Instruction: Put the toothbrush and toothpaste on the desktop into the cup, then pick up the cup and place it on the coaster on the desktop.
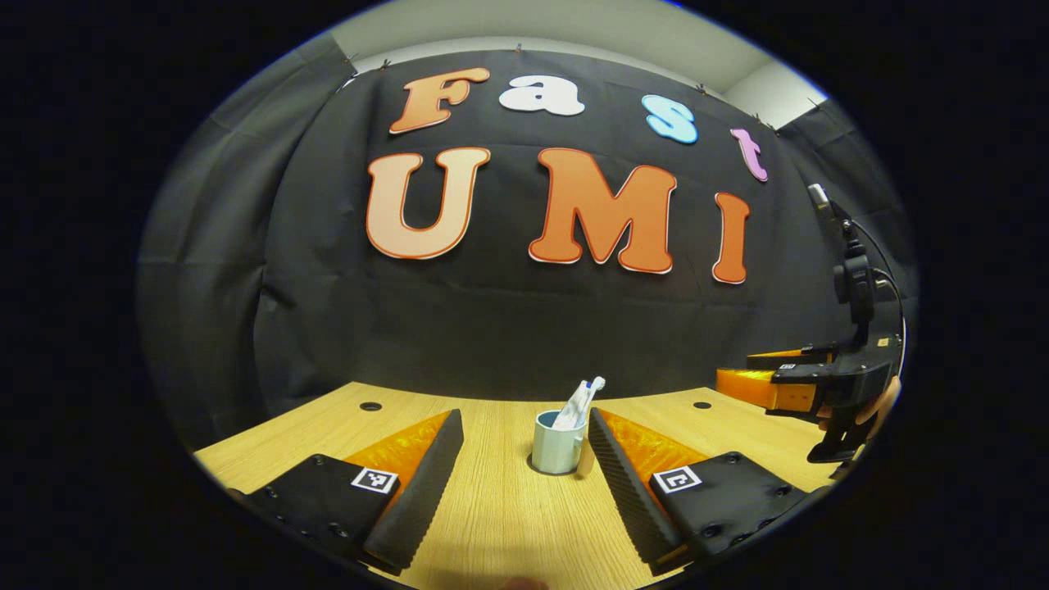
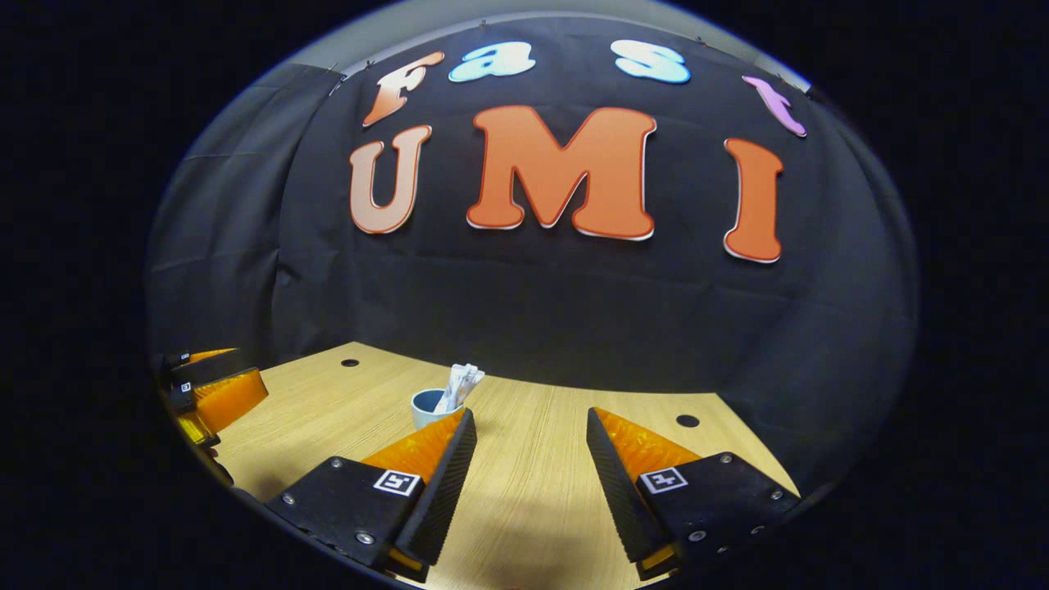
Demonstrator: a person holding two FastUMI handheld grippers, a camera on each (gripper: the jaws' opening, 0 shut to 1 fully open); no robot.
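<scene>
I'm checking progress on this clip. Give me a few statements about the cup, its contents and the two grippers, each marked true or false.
1. The cup stands upright on the desktop. True.
2. The cup is empty. False: a toothbrush and toothpaste stick out of it.
3. The left gripper is shut on the cup. False: its jaws are open, with the cup ahead between the fingers.
4. The right gripper is open and holds nothing. True.
5. The cup lies tipped over. False: it is upright.

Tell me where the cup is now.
In the left gripper view the cup stands upright on the desk, ahead between the open left gripper fingers, nearer the right one.
</scene>
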